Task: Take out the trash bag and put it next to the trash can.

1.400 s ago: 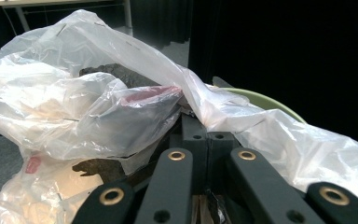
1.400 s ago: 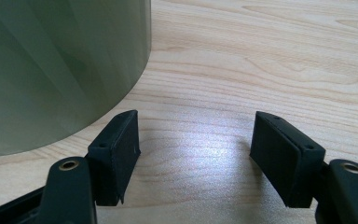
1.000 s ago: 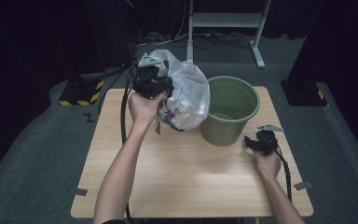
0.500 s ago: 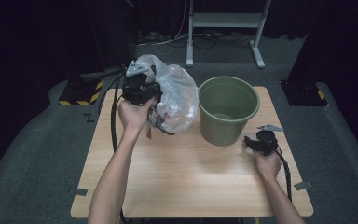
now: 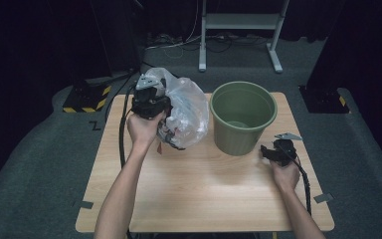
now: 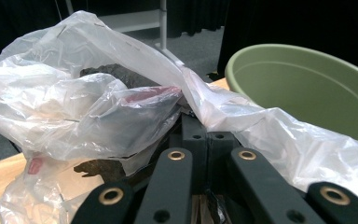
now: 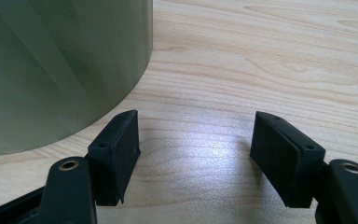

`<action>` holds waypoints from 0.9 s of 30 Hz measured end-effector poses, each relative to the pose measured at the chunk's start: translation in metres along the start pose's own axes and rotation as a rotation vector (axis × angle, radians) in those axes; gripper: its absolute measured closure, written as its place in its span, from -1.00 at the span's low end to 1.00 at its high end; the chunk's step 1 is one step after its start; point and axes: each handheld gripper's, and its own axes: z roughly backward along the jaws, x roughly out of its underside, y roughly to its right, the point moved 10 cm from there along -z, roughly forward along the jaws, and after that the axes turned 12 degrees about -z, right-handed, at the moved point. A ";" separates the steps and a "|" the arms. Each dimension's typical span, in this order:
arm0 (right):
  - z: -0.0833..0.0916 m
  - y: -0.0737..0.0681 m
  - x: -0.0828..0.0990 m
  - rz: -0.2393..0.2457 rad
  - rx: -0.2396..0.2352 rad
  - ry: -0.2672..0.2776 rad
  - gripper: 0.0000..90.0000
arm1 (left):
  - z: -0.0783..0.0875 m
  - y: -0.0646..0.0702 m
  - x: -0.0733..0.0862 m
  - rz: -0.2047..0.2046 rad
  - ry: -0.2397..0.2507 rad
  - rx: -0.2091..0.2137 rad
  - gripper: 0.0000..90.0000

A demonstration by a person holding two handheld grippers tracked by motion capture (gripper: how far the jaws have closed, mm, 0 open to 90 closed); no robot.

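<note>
High view: trash-filled clear plastic bag (image 5: 184,112) beside green bucket (image 5: 242,115).

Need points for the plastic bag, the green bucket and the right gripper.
plastic bag (image 5: 189,112), high view, on its bulging clear side.
green bucket (image 5: 238,137), high view, on its outer wall near the table.
right gripper (image 7: 196,154), right gripper view, midway between its open fingertips above the tabletop.
</note>
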 end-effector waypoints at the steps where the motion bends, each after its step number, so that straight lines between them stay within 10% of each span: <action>1: 0.000 0.000 0.000 0.000 0.000 0.000 -0.28 | -0.001 0.000 0.002 0.006 -0.002 0.001 0.98; 27: 0.000 0.000 0.000 0.002 -0.001 0.000 -0.28 | -0.040 0.001 0.036 0.014 -0.051 -0.015 0.98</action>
